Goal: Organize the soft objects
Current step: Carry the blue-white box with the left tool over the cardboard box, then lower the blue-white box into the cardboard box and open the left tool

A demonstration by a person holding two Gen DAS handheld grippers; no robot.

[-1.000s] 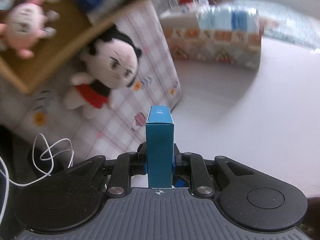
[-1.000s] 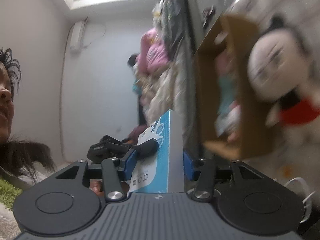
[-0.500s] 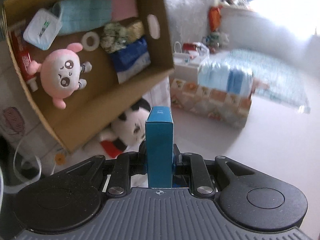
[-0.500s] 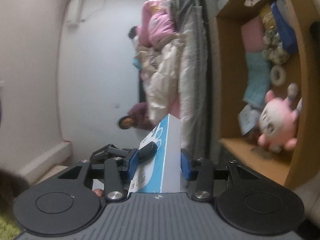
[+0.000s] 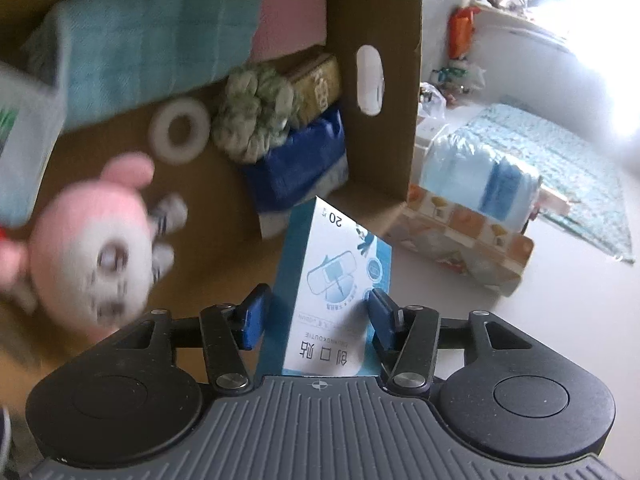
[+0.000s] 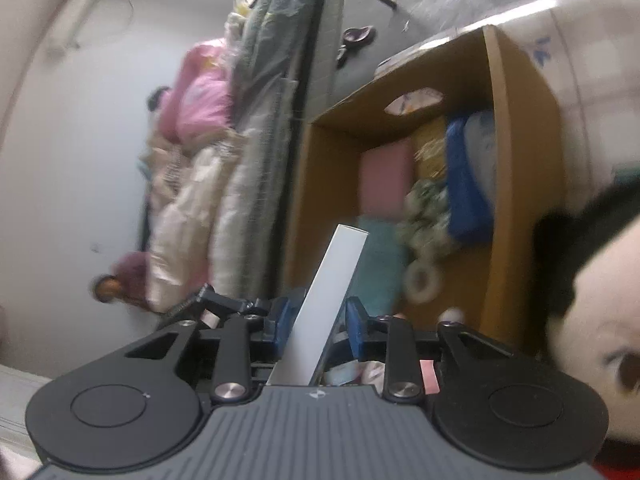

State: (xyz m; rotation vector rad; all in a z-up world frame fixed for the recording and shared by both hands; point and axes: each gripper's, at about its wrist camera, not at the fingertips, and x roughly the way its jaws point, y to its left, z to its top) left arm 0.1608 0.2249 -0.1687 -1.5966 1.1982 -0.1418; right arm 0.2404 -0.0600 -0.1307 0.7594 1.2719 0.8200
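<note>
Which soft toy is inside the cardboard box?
The pink plush, with round ears and a white face, lies in the cardboard box. The other toy, the black-haired doll, sits outside the box, against its outer wall.

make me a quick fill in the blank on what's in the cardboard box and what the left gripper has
1. The plush toy lying in the cardboard box is coloured ____.
2. Beside the green scrunchie lies a white ____ with a hole in its middle.
3. Between the opening jaws of the left gripper stands a small blue and white ____.
4. The folded towel at the back of the box is light ____.

Missing words: pink; ring; carton; blue
</note>
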